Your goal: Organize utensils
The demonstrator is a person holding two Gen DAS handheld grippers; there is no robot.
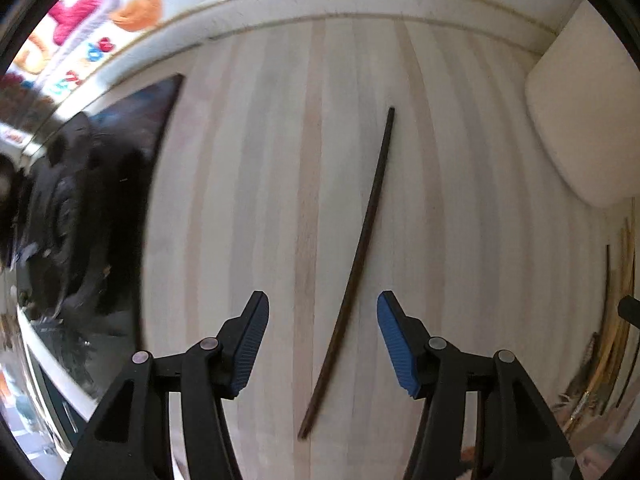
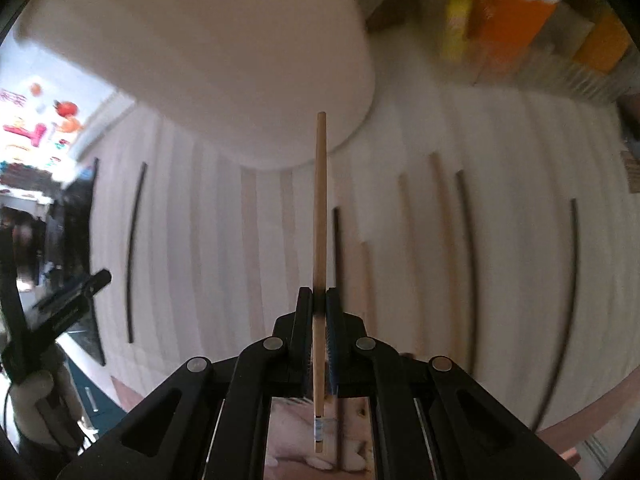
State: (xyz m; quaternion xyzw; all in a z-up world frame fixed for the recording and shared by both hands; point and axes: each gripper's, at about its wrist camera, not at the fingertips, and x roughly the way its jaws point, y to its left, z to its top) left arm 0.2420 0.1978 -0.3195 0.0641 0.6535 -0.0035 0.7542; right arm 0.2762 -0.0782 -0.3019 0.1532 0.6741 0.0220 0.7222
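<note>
A dark chopstick (image 1: 360,252) lies alone on the pale wooden table, its near end between the fingers of my left gripper (image 1: 322,312). That gripper points down and stands open, its blue pads apart from the stick. My right gripper (image 2: 320,300) is shut on a light wooden chopstick (image 2: 320,216) that sticks out forward over the table. Below it lie several more chopsticks, light (image 2: 404,216) and dark (image 2: 466,240), side by side. The lone dark chopstick (image 2: 134,248) also shows at the left of the right wrist view, with the left gripper's frame (image 2: 68,300) beside it.
A white rounded container (image 1: 584,112) stands at the table's right in the left wrist view and fills the upper part (image 2: 224,60) of the right wrist view. A dark stove top (image 1: 120,200) borders the table's left. Colourful boxes (image 2: 520,12) stand at the back right.
</note>
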